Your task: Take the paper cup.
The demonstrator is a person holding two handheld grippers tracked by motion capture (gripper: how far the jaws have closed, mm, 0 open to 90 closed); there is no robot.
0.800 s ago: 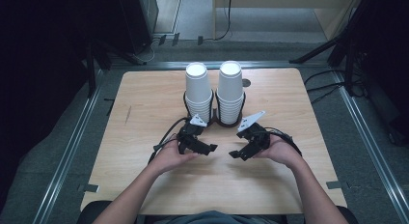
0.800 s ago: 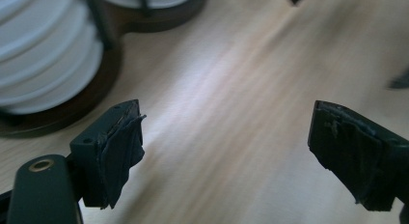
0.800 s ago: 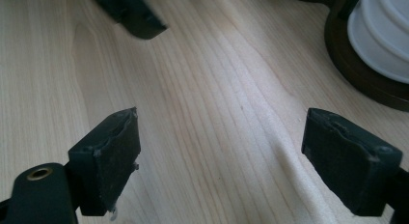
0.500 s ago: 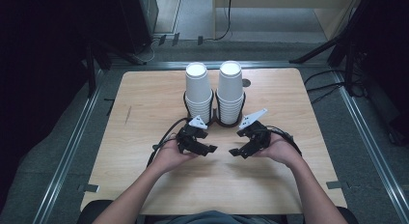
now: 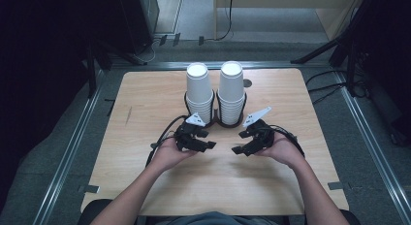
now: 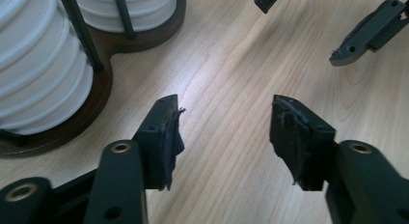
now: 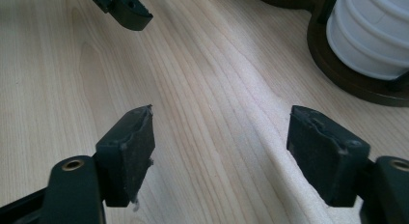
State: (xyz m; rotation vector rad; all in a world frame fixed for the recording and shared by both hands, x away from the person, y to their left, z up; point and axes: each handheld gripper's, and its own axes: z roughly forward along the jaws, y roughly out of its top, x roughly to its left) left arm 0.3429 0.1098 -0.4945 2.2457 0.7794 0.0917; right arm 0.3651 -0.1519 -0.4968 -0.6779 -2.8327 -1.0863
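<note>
Two tall stacks of white paper cups, the left stack (image 5: pixel 199 91) and the right stack (image 5: pixel 231 89), stand in a dark two-ring holder (image 5: pixel 224 122) at the middle of the wooden table (image 5: pixel 140 96). Just in front of the holder, a person's hands hold both grippers low over the wood, tips turned toward each other. My left gripper (image 5: pixel 207 140) (image 6: pixel 224 105) is open with bare wood between its jaws; cups (image 6: pixel 38 74) and the holder base (image 6: pixel 103 84) lie to its left. My right gripper (image 5: pixel 240 143) (image 7: pixel 222 118) is also open and holds nothing, with cups (image 7: pixel 371 35) at its upper right.
Black cables trail from both grippers across the table (image 5: pixel 162 137). Metal rails (image 5: pixel 72 152) run along the table's sides, and dark equipment legs stand on the floor beyond the far edge. Bare wood stretches left and right of the holder and toward the front edge.
</note>
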